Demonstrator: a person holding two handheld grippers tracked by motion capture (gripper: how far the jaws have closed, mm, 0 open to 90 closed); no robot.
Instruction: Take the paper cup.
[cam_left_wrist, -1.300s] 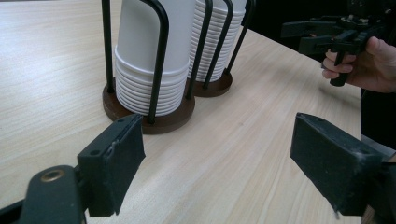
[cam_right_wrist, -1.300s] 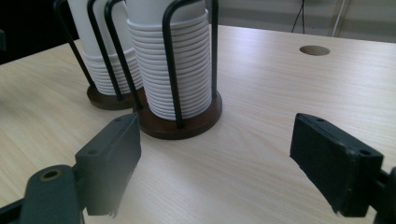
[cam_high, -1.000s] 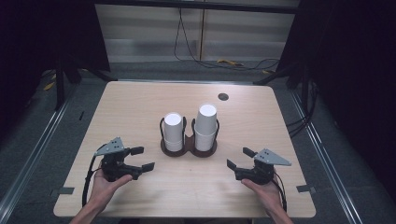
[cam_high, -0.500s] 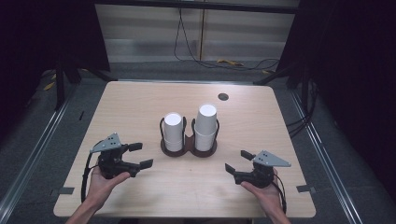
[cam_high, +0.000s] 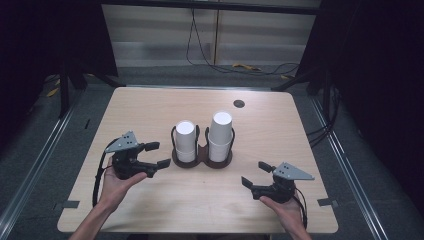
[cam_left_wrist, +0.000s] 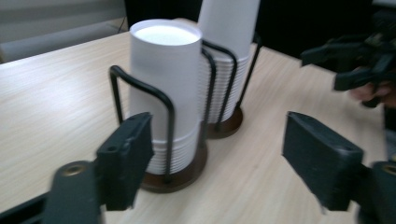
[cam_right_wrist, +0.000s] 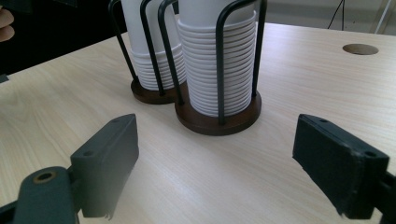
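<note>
Nearest me, at the bottom right of the high view, my right tongs (cam_high: 252, 185) have just been opening and now gape wide with nothing between the jaws, resting low over the desk (cam_high: 150, 107). Left of centre, my left tongs (cam_high: 157, 155) have lifted since a second ago and edged toward the cups; their jaws have just been closing partway, still gaping and empty. Just beyond, mid-frame, the left cup stack (cam_high: 185, 141) stands in its wire holder (cam_high: 201, 159), the taller right cup stack (cam_high: 220, 136) beside it. I judge the left stack is about to be grasped.
</note>
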